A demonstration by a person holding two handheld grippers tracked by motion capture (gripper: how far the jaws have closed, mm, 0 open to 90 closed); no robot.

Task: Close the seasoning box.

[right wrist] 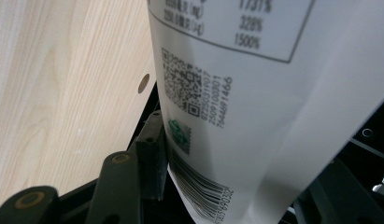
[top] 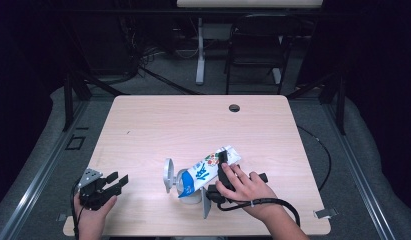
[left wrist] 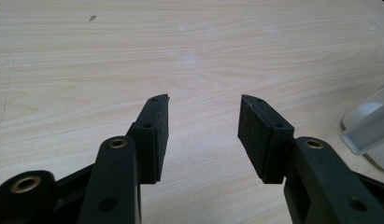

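Jaws of the right gripper (top: 224, 162) clamp a tilted white carton (top: 208, 170), its spout end tipped over a white cup (top: 190, 192) it half hides. Left gripper (top: 115, 181) rests apart, jaws spread, on the table (top: 158, 125).

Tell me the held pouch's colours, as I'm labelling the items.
The pouch is white with a blue lower end and colourful printing; the high view shows it best.
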